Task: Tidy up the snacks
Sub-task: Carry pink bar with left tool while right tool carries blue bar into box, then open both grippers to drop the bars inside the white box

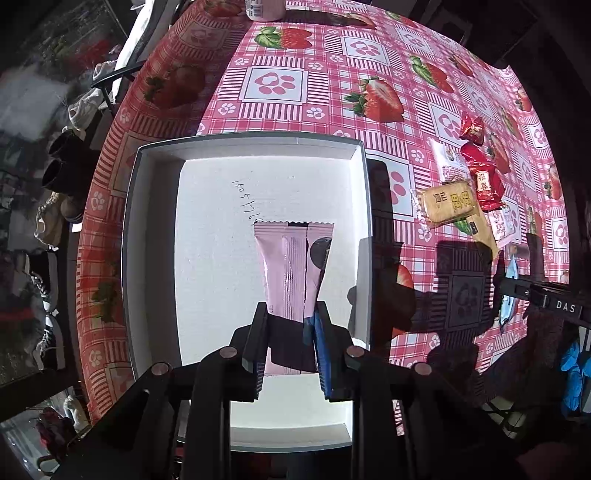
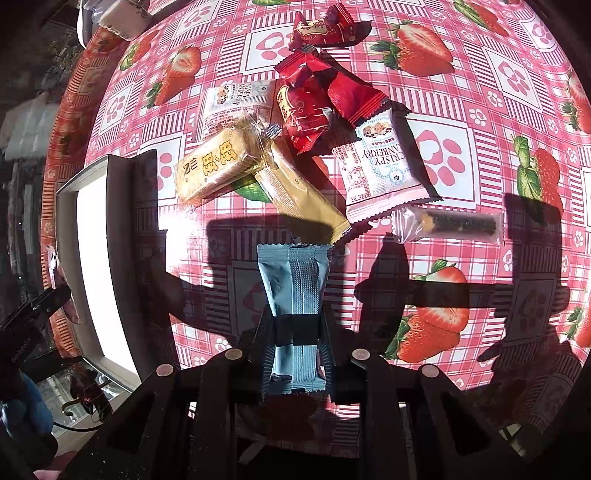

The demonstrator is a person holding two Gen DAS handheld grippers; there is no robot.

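My left gripper is shut on a pink snack packet, which hangs over the inside of the white box. In the right wrist view my right gripper is shut on a light blue snack packet just above the tablecloth. Beyond it lies a pile of snacks: a yellow biscuit pack, a tan stick packet, red candy wrappers, a white-and-pink cranberry packet and a clear-wrapped dark roll. The same pile shows right of the box in the left wrist view.
A pink checked cloth with strawberries covers the table. The white box sits at the left in the right wrist view. A white container stands at the table's far edge. Shoes lie on the floor past the left edge.
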